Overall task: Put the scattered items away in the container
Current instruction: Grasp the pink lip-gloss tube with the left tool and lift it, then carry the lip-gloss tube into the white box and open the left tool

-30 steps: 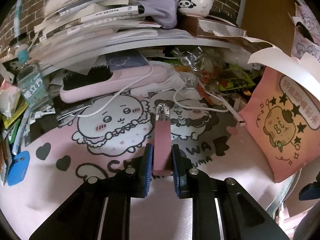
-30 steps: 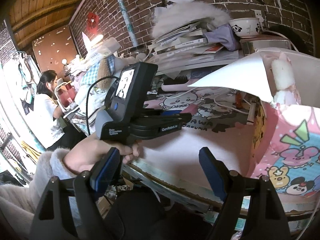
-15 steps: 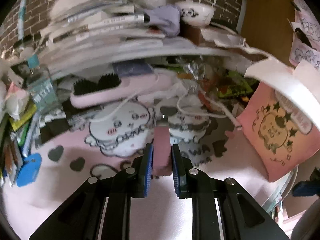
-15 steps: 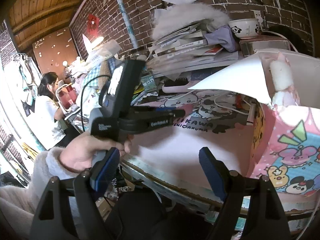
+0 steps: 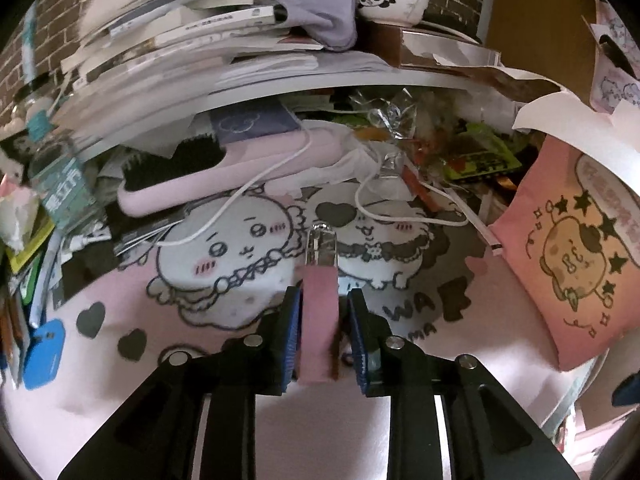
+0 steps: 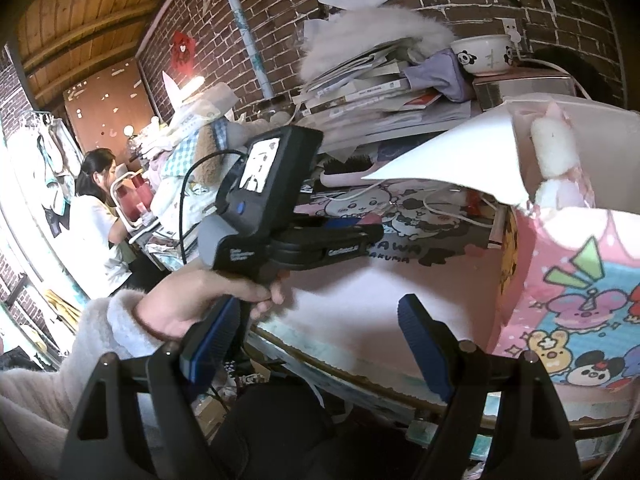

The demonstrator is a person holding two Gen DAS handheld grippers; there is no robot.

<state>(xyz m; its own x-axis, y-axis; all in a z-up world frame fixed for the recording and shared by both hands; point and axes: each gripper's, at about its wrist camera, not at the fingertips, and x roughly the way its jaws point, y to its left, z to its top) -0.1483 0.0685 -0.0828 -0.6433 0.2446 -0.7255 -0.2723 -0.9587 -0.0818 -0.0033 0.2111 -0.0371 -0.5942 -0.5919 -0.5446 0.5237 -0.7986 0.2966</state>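
One item in hand: slim pink rectangular tube with a clear cap [image 5: 319,308], lower centre of the left wrist view, clamped between the blue pads of the left gripper [image 5: 322,334] above the pink cartoon-print desk mat [image 5: 224,280]. Right gripper [image 6: 316,344], lower centre of its view, jaws wide, nothing between them. Pink cartoon-printed container [image 6: 568,272] at right edge. Step judged: carrying. Next move calls for swinging right, over the container's rim, then release.
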